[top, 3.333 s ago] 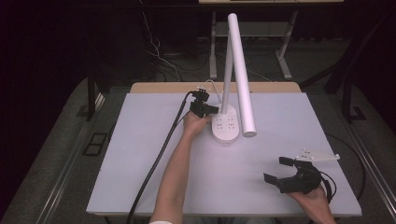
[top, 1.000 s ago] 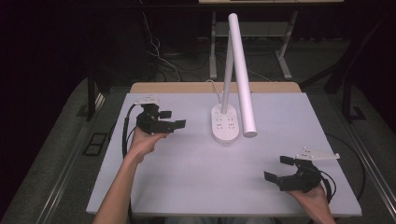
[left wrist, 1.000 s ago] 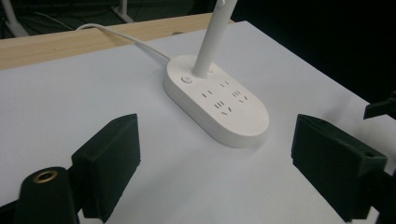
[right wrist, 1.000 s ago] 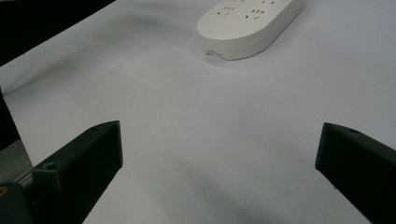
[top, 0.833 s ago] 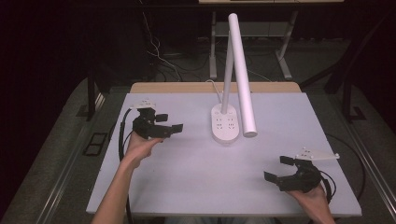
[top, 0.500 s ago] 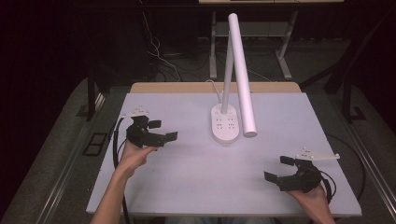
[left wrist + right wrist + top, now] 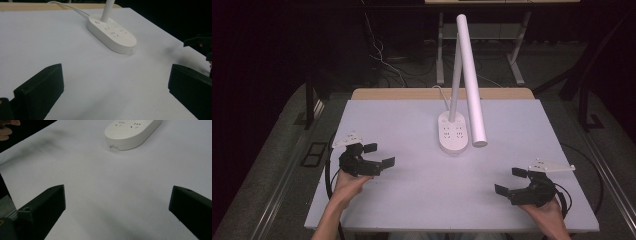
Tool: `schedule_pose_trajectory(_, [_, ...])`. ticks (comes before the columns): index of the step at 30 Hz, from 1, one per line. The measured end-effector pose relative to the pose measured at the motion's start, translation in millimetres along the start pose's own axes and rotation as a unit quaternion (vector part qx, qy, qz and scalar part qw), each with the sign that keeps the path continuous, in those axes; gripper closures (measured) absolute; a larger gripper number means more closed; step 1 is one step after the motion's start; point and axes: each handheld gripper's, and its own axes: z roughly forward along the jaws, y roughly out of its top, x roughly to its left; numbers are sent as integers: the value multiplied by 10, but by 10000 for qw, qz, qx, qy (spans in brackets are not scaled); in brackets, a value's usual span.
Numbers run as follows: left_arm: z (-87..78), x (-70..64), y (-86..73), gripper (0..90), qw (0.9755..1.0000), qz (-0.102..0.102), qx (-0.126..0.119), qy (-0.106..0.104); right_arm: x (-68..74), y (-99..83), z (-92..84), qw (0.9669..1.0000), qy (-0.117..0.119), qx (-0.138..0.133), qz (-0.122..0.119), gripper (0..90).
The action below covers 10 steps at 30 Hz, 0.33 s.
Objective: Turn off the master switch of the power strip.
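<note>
Resting low on the white table (image 7: 412,130), the left gripper (image 7: 379,156) sits well off to the left of the desk lamp's base (image 7: 453,132) and nearer the person's edge, its jaws spread wide with nothing between them; they have just been opening to that width. In the left gripper view the two black jaws frame bare tabletop, with the oval base (image 7: 112,33) ahead and apart from them, so the gripper looks parked, not reaching.

Across from it, the right gripper (image 7: 512,181) lies to the right of the base and also near the person's edge, jaws equally far apart and empty. Its own view shows the base (image 7: 132,131) beyond a stretch of clear white surface.

That base, a white oval with socket holes and a button on top, stands toward the far middle of the table. A thin stem rises from it and carries the long white lamp head (image 7: 472,80), which slants down so that its lower end hangs just beside the base's right edge. A white cord (image 7: 439,92) trails from the base toward the far edge.

Both hands appear placed symmetrically to either side of the lamp, probably a neutral pose that leaves the lamp untouched and free.
</note>
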Motion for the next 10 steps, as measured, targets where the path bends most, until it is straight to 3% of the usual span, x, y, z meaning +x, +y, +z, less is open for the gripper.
schedule_pose_trajectory(10, [-17, -151, -292, 0, 9999, 14, 124, -108, 1, -6, -1, 10000, 0, 15, -4, 0])
